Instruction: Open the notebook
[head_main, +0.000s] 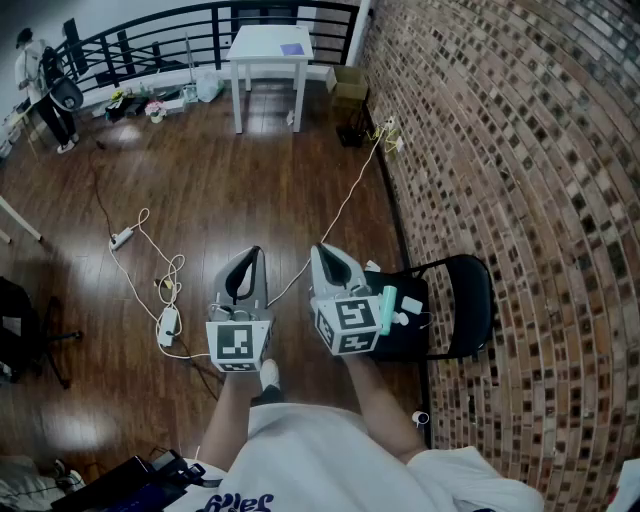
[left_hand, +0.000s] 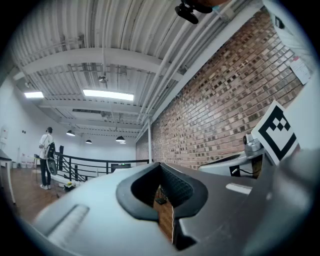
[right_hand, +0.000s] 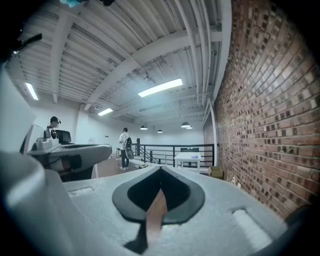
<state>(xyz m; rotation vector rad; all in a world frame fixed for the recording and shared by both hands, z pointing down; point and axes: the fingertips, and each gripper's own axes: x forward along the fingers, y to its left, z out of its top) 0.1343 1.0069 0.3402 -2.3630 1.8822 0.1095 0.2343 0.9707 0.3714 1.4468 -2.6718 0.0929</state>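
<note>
No notebook shows plainly. A small bluish flat thing (head_main: 292, 49) lies on the white table (head_main: 268, 45) far across the room, too small to identify. In the head view both grippers are held side by side at waist height, pointing forward over the wooden floor. My left gripper (head_main: 252, 252) is shut with nothing between its jaws. My right gripper (head_main: 322, 250) is shut and empty too. In the left gripper view the left gripper's (left_hand: 160, 165) tips meet, with floor showing through the slot behind them. The right gripper view shows the right gripper (right_hand: 160, 168) the same way, aimed toward the table (right_hand: 187, 159).
A brick wall (head_main: 500, 150) runs along the right, with a black folding chair (head_main: 462, 300) against it beside my right gripper. White cables and power strips (head_main: 166, 322) trail over the floor at left. A black railing (head_main: 200, 25), cardboard boxes (head_main: 346, 82) and a distant person (head_main: 40, 80) stand at the back.
</note>
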